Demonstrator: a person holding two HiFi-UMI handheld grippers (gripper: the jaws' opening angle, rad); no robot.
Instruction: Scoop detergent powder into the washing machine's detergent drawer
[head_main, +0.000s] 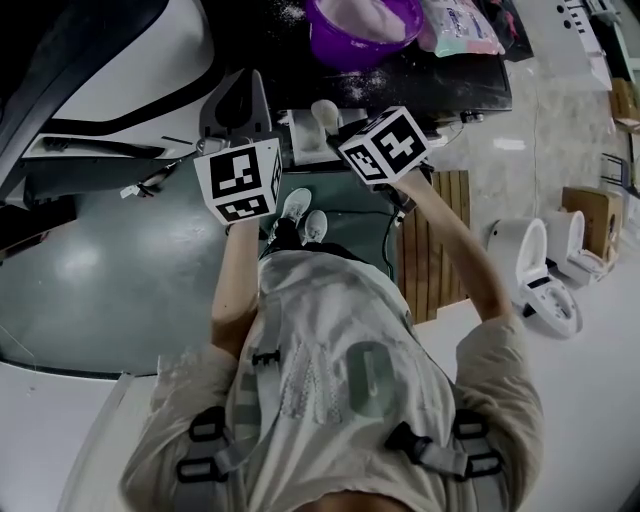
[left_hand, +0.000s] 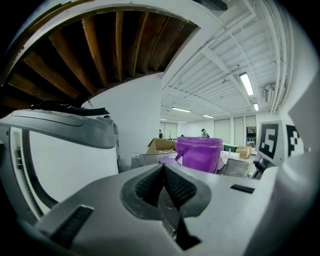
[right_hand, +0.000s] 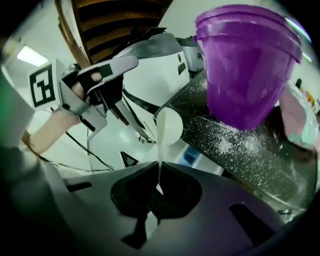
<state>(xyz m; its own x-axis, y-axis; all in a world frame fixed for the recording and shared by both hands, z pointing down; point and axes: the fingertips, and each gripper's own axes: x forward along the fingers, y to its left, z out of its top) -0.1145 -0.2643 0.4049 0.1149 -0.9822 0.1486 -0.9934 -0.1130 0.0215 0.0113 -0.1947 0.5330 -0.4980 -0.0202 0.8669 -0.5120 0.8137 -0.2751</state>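
My right gripper (right_hand: 159, 167) is shut on the thin handle of a white scoop (right_hand: 168, 125), whose round bowl points forward and away from me. In the head view the scoop (head_main: 324, 113) hangs over the white open detergent drawer (head_main: 298, 150), just ahead of the right gripper (head_main: 345, 130). A purple bucket (right_hand: 247, 65) of powder (head_main: 362, 14) stands on a black counter (right_hand: 240, 142) dusted with spilled powder. My left gripper (left_hand: 163, 169) is shut with nothing between its pads. It hovers beside the washing machine (left_hand: 65, 145), left of the scoop (head_main: 243, 105).
A detergent bag (head_main: 458, 26) lies right of the bucket. The person's shoes (head_main: 303, 212) stand on a dark floor mat, with a wooden slat board (head_main: 440, 250) to the right. White toilets (head_main: 540, 270) sit further right. A cardboard box (left_hand: 161, 145) lies behind the bucket.
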